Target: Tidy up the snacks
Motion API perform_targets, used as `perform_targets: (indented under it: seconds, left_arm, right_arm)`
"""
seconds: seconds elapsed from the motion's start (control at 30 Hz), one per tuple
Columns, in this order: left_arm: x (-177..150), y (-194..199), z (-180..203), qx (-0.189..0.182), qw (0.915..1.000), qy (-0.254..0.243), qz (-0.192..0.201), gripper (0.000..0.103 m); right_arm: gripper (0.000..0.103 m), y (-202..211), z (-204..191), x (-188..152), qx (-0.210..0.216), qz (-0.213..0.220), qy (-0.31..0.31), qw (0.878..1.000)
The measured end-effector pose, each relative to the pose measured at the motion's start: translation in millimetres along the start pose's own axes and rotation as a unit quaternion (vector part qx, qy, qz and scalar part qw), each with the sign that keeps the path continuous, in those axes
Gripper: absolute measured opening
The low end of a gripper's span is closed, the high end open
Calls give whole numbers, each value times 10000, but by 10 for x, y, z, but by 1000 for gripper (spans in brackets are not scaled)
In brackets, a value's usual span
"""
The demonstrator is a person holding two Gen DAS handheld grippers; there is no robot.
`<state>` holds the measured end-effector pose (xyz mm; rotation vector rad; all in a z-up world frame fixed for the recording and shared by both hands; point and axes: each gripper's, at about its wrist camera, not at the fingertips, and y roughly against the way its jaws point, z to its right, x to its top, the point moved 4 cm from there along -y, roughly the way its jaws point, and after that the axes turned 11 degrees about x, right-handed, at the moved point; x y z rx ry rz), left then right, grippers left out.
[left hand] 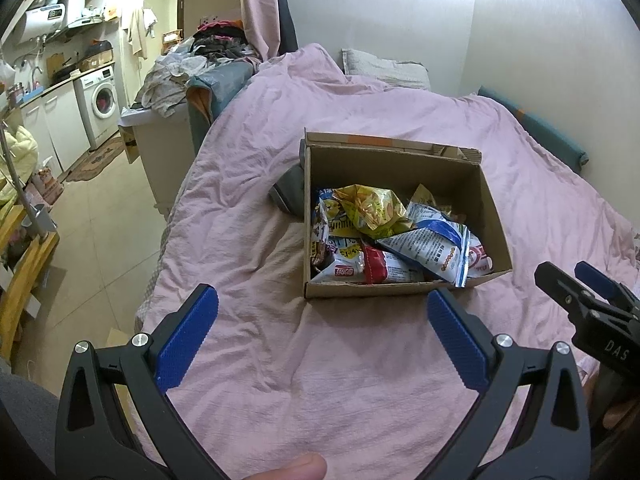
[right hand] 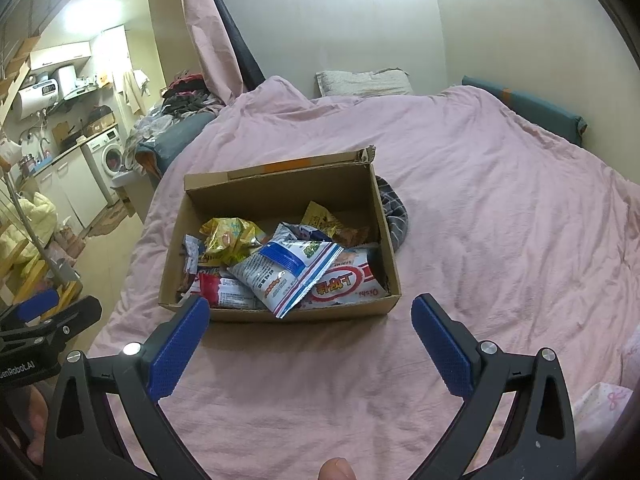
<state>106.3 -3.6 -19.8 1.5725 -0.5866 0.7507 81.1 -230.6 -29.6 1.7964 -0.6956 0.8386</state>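
An open cardboard box stands on a pink quilt; it also shows in the right wrist view. Inside lie several snack packets: a yellow crumpled bag, a blue-and-white packet, and a red-and-white packet. My left gripper is open and empty, just short of the box's near wall. My right gripper is open and empty, at the box's near wall. Each gripper shows at the edge of the other's view: the right, the left.
A dark grey cloth lies beside the box. A pillow sits at the head of the bed. The bed's left edge drops to a tiled floor with a kitchen and washing machine beyond.
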Motion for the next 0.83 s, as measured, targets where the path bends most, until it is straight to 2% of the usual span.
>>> perform_targets:
  seconds: [0.83]
  left_arm:
    - [20,3,-21,12,10000,23,17,103]
  right_arm:
    - [103,7,9,10,11,-4,23,10000]
